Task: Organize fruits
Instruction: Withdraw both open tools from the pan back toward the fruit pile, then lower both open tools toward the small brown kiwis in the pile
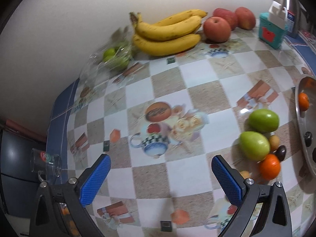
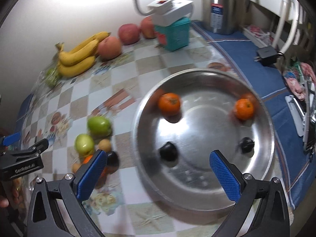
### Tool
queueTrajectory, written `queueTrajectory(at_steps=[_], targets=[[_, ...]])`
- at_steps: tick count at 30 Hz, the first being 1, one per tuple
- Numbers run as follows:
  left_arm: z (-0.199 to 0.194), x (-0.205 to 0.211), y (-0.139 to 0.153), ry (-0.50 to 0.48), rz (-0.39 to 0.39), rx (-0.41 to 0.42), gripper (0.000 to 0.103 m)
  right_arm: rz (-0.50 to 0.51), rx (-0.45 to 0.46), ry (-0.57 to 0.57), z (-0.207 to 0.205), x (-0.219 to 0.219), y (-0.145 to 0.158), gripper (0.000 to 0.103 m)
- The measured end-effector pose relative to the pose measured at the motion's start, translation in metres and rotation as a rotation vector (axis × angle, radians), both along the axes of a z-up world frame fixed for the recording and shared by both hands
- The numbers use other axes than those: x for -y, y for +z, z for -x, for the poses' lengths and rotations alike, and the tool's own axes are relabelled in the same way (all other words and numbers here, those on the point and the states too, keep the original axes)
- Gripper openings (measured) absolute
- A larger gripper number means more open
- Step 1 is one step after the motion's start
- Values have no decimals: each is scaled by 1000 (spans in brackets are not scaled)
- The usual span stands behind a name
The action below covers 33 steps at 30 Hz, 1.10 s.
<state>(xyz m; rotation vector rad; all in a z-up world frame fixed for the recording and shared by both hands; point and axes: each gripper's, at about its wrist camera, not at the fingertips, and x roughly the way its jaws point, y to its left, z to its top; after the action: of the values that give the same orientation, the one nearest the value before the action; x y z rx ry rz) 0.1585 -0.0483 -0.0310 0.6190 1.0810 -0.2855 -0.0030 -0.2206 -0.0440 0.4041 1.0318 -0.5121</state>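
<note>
The small fruit pile (image 2: 94, 146), two green fruits with an orange and some small ones, lies on the tablecloth (image 1: 167, 83) just beside the steel bowl (image 2: 205, 195), where two oranges and two dark fruits are already placed. Both the left gripper (image 1: 161, 177) and the right gripper (image 2: 158, 175) are spread wide and hold nothing. One fruit at the edge should be taken alone, with a gentle closing, so the others are not rolled away.
</note>
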Motion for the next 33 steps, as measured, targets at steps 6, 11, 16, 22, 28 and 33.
queueTrajectory(at_steps=[6,11,16,22,28,33], targets=[[-7,-25,-2,42,-9,-6,103,5,2,81,-14,-27,-1,103],[-13,-47,-2,85,20,-29,103,-20,15,118,-23,-43,-1,103],[-19,-71,-4,158,79,-79,103,1,27,187,-34,-64,2,103],[-23,-90,-6,229,173,-134,103,24,18,290,-45,-90,0,103],[-25,-100,-9,268,212,-163,103,18,0,325,-52,-99,-8,103],[-25,-99,-15,279,203,-186,103,0,-31,330,-56,-103,-18,103]])
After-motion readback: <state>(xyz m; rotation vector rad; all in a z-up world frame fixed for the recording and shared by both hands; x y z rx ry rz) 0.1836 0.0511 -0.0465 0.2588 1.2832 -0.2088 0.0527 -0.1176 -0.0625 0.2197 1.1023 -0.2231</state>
